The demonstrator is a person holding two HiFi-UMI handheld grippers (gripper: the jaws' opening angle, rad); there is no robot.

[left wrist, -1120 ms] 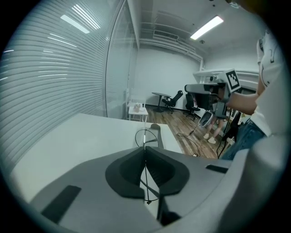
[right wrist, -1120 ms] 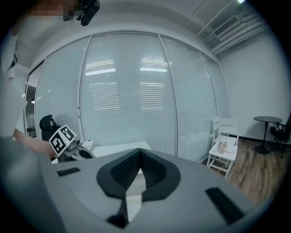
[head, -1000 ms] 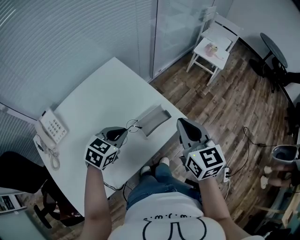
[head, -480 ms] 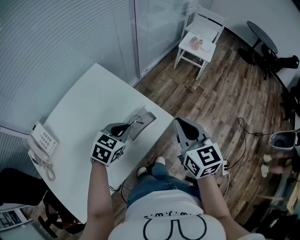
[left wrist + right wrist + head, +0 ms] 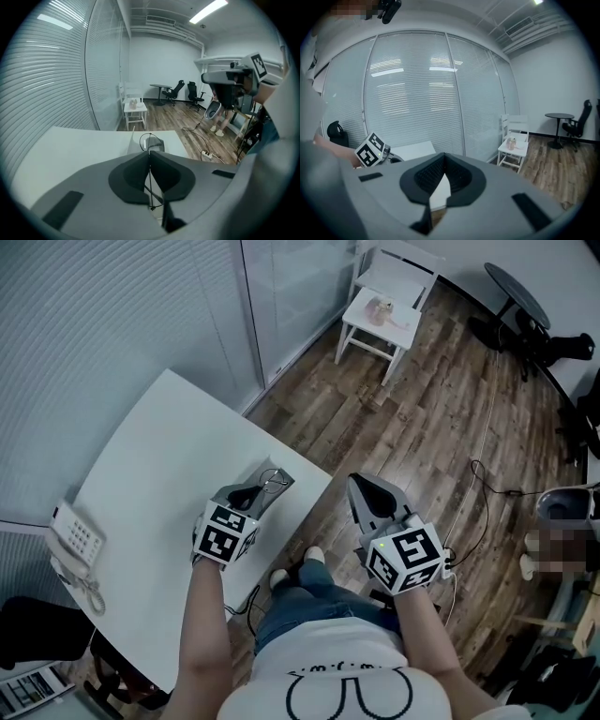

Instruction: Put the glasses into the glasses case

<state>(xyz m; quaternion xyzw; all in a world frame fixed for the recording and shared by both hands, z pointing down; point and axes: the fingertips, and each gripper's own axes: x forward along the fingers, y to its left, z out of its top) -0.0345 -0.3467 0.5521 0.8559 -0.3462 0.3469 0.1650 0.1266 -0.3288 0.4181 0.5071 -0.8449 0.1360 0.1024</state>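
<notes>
- closest to us, seen from above, are a white t-shirt [image 5: 328, 688] and jeans [image 5: 305, 606], with two bare forearms reaching forward.
- the right gripper [image 5: 359, 486] is held out over the wooden floor [image 5: 422, 409], off the table's edge. its fingers are pressed together at the tips, with nothing between them.
- the left gripper [image 5: 255, 493] reaches over the near edge of a white table [image 5: 150, 474]. its fingers are pinched tight on a thin wire arm of the glasses [image 5: 273, 478].
- the glasses stick out just past the fingertips, one round wire-rimmed lens showing, directly over the case [image 5: 284, 482]. we cannot tell whether they touch it.
- the case is grey and lies open near the table's edge, next to the floor.
- further left, at the table's far corner, sits a white telephone [image 5: 71, 540] with a coiled cord.
- beyond the table are pale window blinds [image 5: 112, 324].
- farthest away, a small white chair [image 5: 380, 307] stands on the wooden floor with a small object on its seat.
</notes>
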